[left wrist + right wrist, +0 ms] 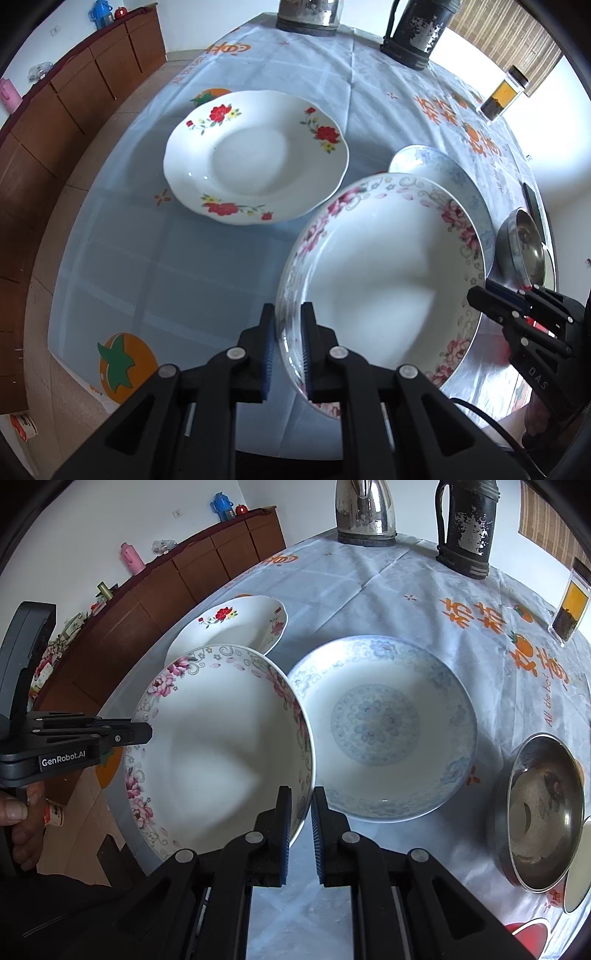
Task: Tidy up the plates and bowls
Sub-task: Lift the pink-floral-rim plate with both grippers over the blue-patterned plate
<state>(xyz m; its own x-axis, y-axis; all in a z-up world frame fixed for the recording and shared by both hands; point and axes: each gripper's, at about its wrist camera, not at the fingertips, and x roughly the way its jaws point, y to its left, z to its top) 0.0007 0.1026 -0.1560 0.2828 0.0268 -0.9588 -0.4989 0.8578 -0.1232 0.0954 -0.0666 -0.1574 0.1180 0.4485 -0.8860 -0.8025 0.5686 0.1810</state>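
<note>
A deep plate with a pink flower rim [384, 280] [221, 746] is held tilted above the table. My left gripper [288, 350] is shut on its left rim; it shows side-on in the right wrist view [144, 733]. My right gripper [300, 834] straddles the plate's right rim with a narrow gap between its pads; it shows in the left wrist view [480, 299]. A red-flowered plate [255, 155] [236, 627] lies on the table to the left. A blue-patterned plate [384, 727] [458, 184] lies just behind the held plate.
A steel bowl [543, 816] [521, 247] stands at the right. A steel kettle [365, 513], a dark flask [465, 528] and a spice jar [570, 605] stand at the back. A brown sideboard [74, 103] runs along the left wall beyond the table's edge.
</note>
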